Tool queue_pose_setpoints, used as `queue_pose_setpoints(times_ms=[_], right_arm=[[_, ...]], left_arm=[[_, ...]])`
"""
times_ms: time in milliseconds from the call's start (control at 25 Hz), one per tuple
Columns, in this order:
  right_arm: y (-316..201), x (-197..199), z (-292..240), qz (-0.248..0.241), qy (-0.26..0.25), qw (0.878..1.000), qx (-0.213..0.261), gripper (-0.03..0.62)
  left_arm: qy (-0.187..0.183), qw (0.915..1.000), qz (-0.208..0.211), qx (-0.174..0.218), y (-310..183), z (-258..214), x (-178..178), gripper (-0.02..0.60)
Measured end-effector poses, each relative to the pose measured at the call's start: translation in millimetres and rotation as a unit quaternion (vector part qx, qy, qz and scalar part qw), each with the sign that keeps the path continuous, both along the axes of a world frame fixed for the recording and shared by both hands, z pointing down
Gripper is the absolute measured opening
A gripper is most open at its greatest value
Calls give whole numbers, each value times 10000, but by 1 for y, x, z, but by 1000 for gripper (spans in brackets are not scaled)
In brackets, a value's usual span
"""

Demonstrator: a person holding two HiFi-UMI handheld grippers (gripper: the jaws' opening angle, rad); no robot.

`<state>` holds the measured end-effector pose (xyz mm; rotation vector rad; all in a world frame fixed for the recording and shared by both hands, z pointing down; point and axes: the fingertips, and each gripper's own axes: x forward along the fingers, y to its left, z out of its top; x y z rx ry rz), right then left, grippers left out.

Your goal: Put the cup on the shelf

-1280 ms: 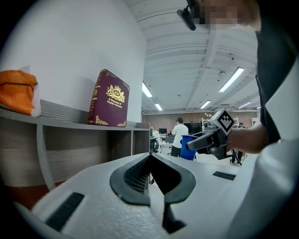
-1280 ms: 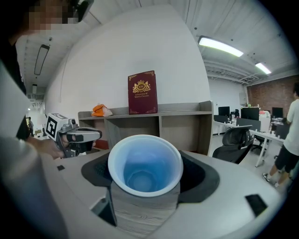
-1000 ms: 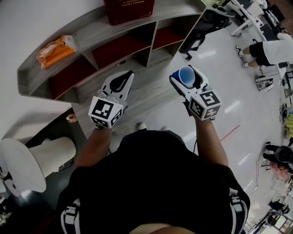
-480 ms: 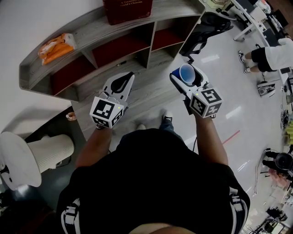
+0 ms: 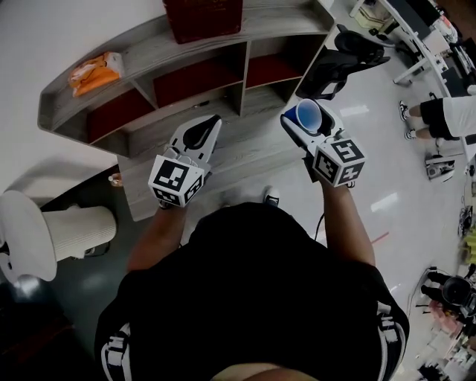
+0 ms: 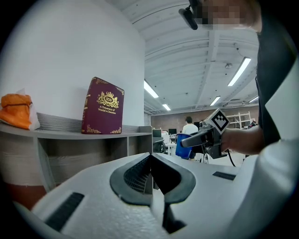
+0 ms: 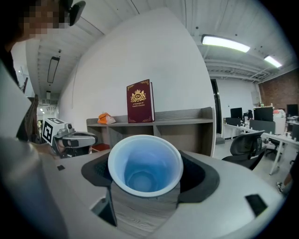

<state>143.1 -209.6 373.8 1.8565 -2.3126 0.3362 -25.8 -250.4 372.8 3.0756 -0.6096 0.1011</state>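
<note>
A blue cup (image 5: 306, 117) with a pale rim sits upright between the jaws of my right gripper (image 5: 307, 119), which is shut on it; its mouth (image 7: 145, 164) faces the right gripper view. The grey wooden shelf (image 5: 167, 45) stands ahead against the white wall, with red-backed compartments below its top board. My left gripper (image 5: 201, 132) is shut and holds nothing, its jaws pressed together in the left gripper view (image 6: 150, 173). Both grippers hover in front of the shelf's low front step. The right gripper and cup (image 6: 185, 139) also show in the left gripper view.
A maroon book (image 5: 203, 16) stands on the shelf top; an orange bag (image 5: 93, 72) lies at its left end. A black office chair (image 5: 335, 67) is right of the shelf, a white stool (image 5: 52, 234) at left. A person (image 5: 446, 115) is at far right.
I have moved nearer the shelf, which now lies lower and closer in the head view. Both grippers have kept their pose, the cup still held in the right one.
</note>
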Motion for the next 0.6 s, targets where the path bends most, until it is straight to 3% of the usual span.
queue_pose_setpoints(times_ms=[600], right_arm=[[-6,53,-13,-420,82,9991,33,380]], left_arm=[[-47,9990,-438,-20,5,-4,49,18]])
